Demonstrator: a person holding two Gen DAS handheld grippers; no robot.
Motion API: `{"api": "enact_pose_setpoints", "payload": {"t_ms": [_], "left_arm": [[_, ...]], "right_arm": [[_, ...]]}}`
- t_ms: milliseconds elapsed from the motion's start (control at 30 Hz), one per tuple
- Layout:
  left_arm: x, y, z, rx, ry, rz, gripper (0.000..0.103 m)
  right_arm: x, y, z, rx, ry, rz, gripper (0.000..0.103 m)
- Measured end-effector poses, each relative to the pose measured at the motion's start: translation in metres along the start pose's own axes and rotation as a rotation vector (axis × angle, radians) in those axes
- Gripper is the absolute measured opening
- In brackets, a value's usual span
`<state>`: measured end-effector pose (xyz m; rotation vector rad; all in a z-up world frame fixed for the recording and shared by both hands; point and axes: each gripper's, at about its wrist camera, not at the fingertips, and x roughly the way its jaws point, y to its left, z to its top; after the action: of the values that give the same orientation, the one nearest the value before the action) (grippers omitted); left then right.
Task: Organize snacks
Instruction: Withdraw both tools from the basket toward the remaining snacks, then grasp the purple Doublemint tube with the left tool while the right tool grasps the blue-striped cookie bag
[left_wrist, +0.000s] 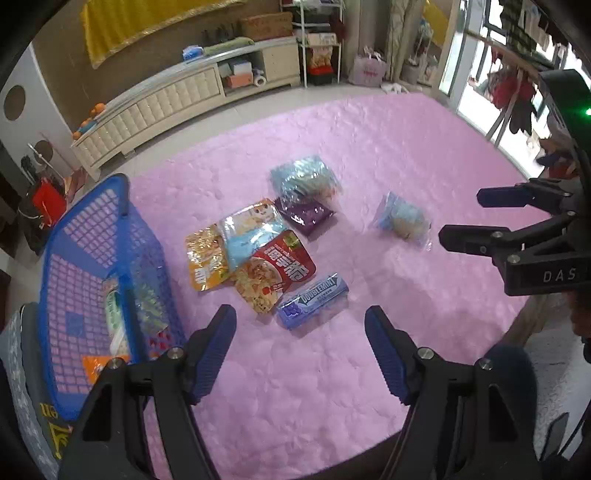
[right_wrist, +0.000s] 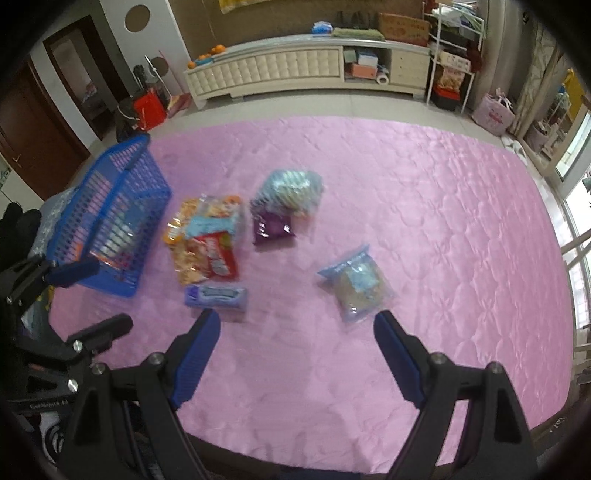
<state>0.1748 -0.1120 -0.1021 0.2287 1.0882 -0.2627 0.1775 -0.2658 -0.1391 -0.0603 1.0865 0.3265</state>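
1. Hovering over the pink quilted cover (left_wrist: 369, 147), my left gripper (left_wrist: 301, 328) has its jaws spread with nothing between them; it sits at the bottom of the left wrist view.
2. My right gripper (right_wrist: 297, 332) is likewise released and empty, low in the right wrist view.
3. A blue Doublemint pack (left_wrist: 314, 301) lies just above my left fingertips, beside a red pouch (left_wrist: 280, 269) overlapping an orange pouch (left_wrist: 205, 260).
4. A purple packet (left_wrist: 304, 216) sits mid-frame, partly under a clear bag (left_wrist: 304, 179).
5. A separate clear bag of biscuits (right_wrist: 356, 282) lies just above my right fingertips.
6. The blue basket (left_wrist: 88, 236), left of frame, holds some packets.
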Motion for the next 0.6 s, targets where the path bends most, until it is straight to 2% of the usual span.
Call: {"api": "enact_pose_setpoints", "payload": {"t_ms": [200, 333, 533, 600], "left_arm": [[0.036, -0.015, 0.005, 0.116, 0.047, 0.021, 0.069], [0.06, -0.02, 0.006, 0.176, 0.099, 0.004, 0.056], [0.098, -0.023, 0.01, 0.191, 0.171, -0.014, 0.055], [0.104, -0.026, 0.011, 0.235, 0.166, 0.0, 0.049]], "right_arm": [[0.032, -0.02, -0.006, 0.011, 0.039, -0.011, 0.088], [0.047, -0.03, -0.009, 0.031, 0.06, -0.003, 0.088], [0.064, -0.043, -0.012, 0.056, 0.064, 0.02, 0.088], [0.067, -0.046, -0.012, 0.056, 0.065, 0.022, 0.088]]}}
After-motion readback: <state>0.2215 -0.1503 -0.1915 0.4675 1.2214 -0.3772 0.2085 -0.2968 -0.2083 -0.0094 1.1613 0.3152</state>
